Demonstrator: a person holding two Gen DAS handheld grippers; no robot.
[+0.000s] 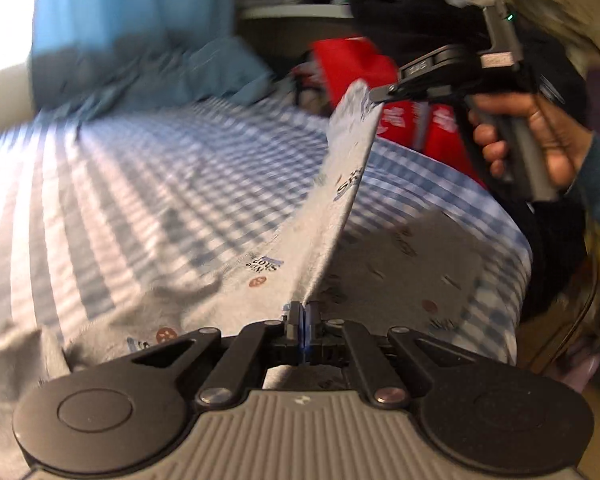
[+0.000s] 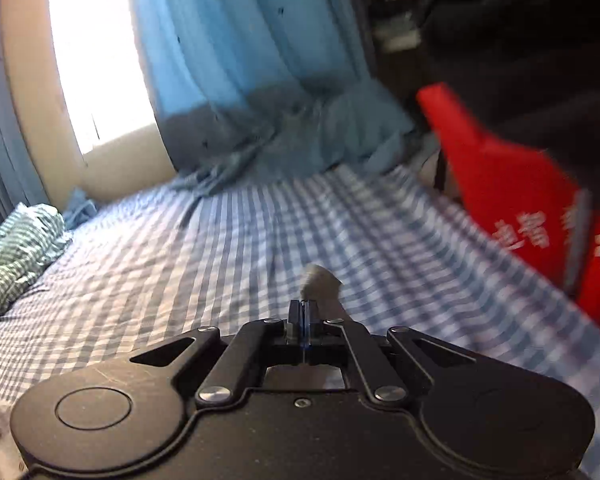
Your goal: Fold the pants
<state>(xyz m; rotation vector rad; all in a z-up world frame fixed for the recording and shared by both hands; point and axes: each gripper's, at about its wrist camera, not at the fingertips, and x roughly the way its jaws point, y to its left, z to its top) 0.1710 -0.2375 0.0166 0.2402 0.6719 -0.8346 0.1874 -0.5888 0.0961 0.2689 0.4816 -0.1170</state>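
Observation:
The pants (image 1: 332,216) are light grey with small printed logos and lie on a blue-and-white checked bed sheet (image 1: 160,184). My left gripper (image 1: 302,312) is shut on the near edge of the pants. My right gripper (image 1: 374,95), held by a hand at the upper right of the left wrist view, is shut on the far edge, and the cloth is stretched taut and raised between the two. In the right wrist view my right gripper (image 2: 304,312) is shut, with a grey tuft of the pants (image 2: 320,280) sticking out beyond its tips.
A blue curtain (image 2: 228,60) hangs at the far side of the bed beside a bright window (image 2: 96,52). A red bag with white lettering (image 2: 520,200) stands at the bed's right edge. A green checked cloth (image 2: 16,248) is bunched at the left.

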